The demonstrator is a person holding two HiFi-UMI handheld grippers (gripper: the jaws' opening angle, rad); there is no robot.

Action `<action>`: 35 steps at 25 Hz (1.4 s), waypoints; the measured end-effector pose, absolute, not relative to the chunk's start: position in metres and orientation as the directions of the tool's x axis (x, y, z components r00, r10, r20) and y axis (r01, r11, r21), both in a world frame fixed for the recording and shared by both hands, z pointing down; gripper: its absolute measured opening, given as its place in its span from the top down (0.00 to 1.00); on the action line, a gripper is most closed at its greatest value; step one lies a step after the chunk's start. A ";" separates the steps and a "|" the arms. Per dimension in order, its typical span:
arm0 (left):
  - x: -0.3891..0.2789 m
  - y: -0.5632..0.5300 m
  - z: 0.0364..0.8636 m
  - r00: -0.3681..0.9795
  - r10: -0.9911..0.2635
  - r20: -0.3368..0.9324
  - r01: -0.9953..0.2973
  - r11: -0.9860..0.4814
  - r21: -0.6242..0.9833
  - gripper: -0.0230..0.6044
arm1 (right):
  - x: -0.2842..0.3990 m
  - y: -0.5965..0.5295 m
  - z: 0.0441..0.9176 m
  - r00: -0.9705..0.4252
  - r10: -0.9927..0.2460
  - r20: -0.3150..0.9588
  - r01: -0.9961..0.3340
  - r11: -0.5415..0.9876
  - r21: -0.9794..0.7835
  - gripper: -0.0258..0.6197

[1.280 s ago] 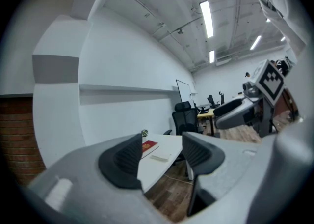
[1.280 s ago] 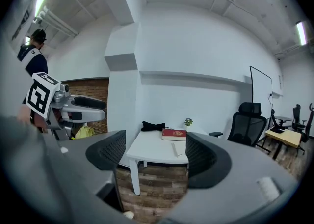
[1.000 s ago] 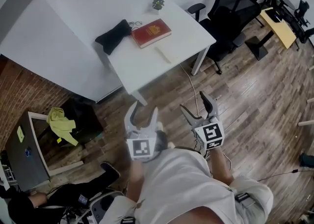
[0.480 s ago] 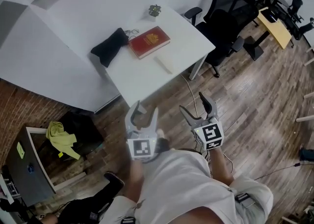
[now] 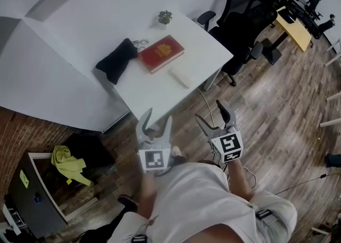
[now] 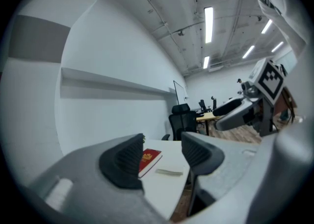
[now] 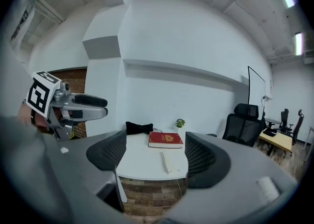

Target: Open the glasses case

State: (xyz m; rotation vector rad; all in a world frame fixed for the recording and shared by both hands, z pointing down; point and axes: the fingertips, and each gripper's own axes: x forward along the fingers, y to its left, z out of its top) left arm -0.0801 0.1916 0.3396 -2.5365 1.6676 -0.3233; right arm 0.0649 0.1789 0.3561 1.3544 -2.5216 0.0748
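From above, my left fingers [image 5: 143,124] and right fingers [image 5: 227,113] hang side by side over the wooden floor [image 5: 277,103]. They are just short of the near corner of the white table [image 5: 149,90] and touch nothing. The glasses case [image 5: 180,77], pale and slim, lies flat on the table. It is just beside the near edge of a red book [image 5: 161,53] and well apart from both pairs of fingers. Left of the book lies a black pouch [image 5: 116,61], and a small potted plant [image 5: 164,17] stands at the far corner. Black office chairs [image 5: 250,2] stand to the table's right.

In the left gripper view, my left fingers [image 6: 122,161] are released, with only air between them. They have just been closing a little, but the gap is plain. Through it I see the table [image 6: 167,191], with the red book [image 6: 148,160] partly behind the left pad. The glasses case [image 6: 169,172] lies beside the book. The marker cube [image 6: 270,78] above my right fingers shows at the right.

In the right gripper view, my right fingers [image 7: 203,156] are spread wide and empty. They frame the table [image 7: 142,166]. On it the glasses case [image 7: 166,162] lies in front of the red book [image 7: 165,139], its long side running toward me. The black pouch [image 7: 139,128] and the potted plant [image 7: 180,123] are behind the book. My left fingers [image 7: 86,101] reach in from the left edge.
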 end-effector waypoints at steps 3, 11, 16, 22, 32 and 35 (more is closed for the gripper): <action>-0.086 0.181 0.340 0.396 -0.910 0.124 -0.892 -0.413 -0.184 0.58 | 0.058 0.169 0.357 -0.511 -0.817 0.269 -0.831 0.549 0.089 0.37; -0.101 0.153 0.344 0.425 -0.897 0.123 -0.880 -0.441 -0.175 0.58 | 0.045 0.148 0.364 -0.475 -0.833 0.284 -0.850 0.518 0.095 0.38; -0.101 0.137 0.348 0.439 -0.890 0.123 -0.877 -0.455 -0.157 0.58 | 0.048 0.139 0.368 -0.454 -0.840 0.297 -0.861 0.500 0.096 0.37; -0.094 0.119 0.352 0.450 -0.883 0.132 -0.869 -0.468 -0.164 0.57 | 0.062 0.127 0.375 -0.429 -0.846 0.316 -0.876 0.475 0.081 0.38; -0.085 0.080 0.359 0.423 -0.894 0.147 -0.880 -0.444 -0.168 0.56 | 0.068 0.081 0.382 -0.466 -0.828 0.313 -0.857 0.510 0.074 0.38; -0.084 0.062 0.361 0.411 -0.899 0.150 -0.887 -0.432 -0.161 0.56 | 0.068 0.061 0.384 -0.482 -0.817 0.318 -0.847 0.527 0.070 0.38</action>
